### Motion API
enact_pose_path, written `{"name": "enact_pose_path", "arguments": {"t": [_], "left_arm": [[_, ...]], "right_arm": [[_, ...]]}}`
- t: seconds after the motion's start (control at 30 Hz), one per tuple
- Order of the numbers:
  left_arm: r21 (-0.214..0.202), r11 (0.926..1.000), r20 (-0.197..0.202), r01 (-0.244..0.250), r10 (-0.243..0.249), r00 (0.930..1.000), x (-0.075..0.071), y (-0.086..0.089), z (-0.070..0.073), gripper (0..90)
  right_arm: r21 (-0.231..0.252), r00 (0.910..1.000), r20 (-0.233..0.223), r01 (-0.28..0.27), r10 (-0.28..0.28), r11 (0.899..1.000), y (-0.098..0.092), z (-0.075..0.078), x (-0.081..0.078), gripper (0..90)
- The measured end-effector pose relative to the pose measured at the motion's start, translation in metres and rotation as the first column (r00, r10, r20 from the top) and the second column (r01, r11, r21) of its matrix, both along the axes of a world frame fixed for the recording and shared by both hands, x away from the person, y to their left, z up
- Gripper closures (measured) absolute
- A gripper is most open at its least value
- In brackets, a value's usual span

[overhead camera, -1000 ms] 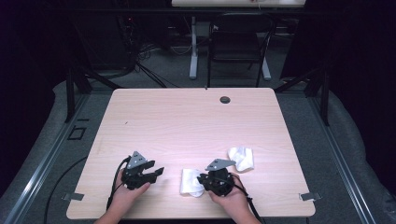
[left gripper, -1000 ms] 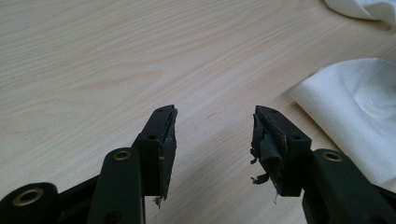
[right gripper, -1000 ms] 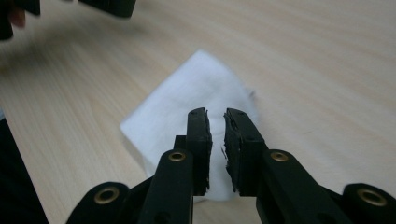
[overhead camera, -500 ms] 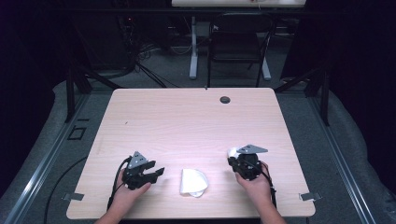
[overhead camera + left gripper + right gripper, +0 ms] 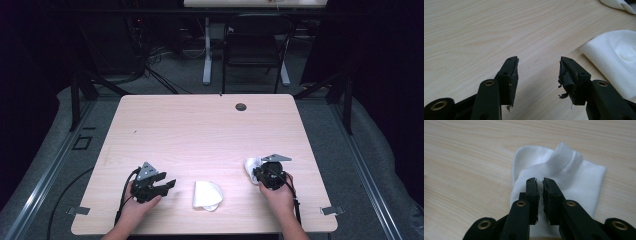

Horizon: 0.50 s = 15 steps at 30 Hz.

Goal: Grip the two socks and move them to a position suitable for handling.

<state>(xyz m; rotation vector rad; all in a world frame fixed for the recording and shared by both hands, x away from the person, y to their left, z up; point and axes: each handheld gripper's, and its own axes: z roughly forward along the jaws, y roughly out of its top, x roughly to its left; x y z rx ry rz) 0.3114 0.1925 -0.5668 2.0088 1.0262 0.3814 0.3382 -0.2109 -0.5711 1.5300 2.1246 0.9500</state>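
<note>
The right gripper (image 5: 539, 181), jaws nearly together with nothing pinched between them, hovers over a white ribbed-cuff cotton sock (image 5: 564, 172) lying flat at four o'clock on the pale wooden table (image 5: 200, 130). It should spread wider, then nip one cuff layer. The left gripper (image 5: 539, 63), open and empty, rests at seven o'clock; a second, folded white sock (image 5: 206, 195) lies at six. No containers are present.

The right hand-held gripper (image 5: 261, 174) hides part of the sock (image 5: 249, 166); whether its nearly closed jaws pinch fabric is unclear.
</note>
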Motion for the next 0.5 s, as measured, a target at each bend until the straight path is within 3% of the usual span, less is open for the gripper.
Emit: {"name": "enact_pose_path", "arguments": {"t": [0.23, 0.5], "left_arm": [[0.005, 1.0, -0.004, 0.004, -0.004, 1.0, 0.001, -0.001, -0.001, 49.5], [0.007, 0.9999, -0.004, 0.012, -0.012, 0.9999, 0.001, -0.001, -0.001, 49.5]], "right_arm": [[0.008, 0.9996, 0.0, -0.027, 0.027, 1.0, 0.01, -0.003, 0.002, 84.5], [0.024, 0.9971, 0.006, -0.076, 0.076, 0.997, 0.035, -0.005, 0.005, 85.6]]}}
